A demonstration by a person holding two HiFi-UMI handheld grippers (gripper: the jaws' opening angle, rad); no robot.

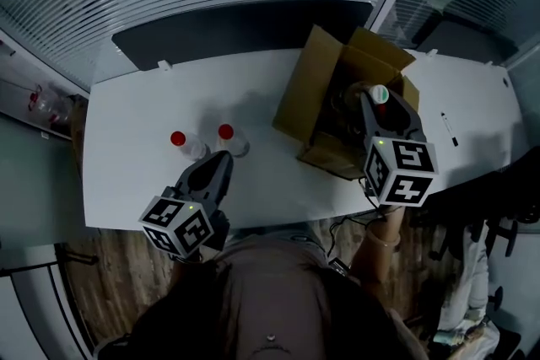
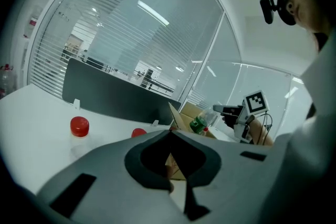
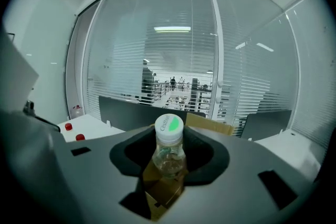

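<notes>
Head view: the right gripper (image 1: pixel 377 105) is clamped on a clear bottle (image 1: pixel 380 94) w/ a white-and-green cap, held over the open cardboard box (image 1: pixel 314 88) at the table's right. The bottle stands upright, long axis vertical, cap up. Only the cap shows here; the body is hidden by the jaws, and the box's inside is too dark to read. The left gripper (image 1: pixel 221 166) sits low over the white table (image 1: pixel 126 156), just beside two red-capped bottles (image 1: pixel 180 141), both upright.

Left gripper view: jaws are together w/ nothing between them; a bit of cardboard shows thru the gap behind. One red-capped bottle stands clear at left, the other is half cut off by the jaw edge. Far right, the right gripper holds its bottle near-upright above the box, green label visible, print too small to read.

Right gripper view: jaws are closed round the bottle's body, cap uppermost, slightly toward the camera. Bottle base is hidden behind the jaws; box cardboard lies below and behind it.
</notes>
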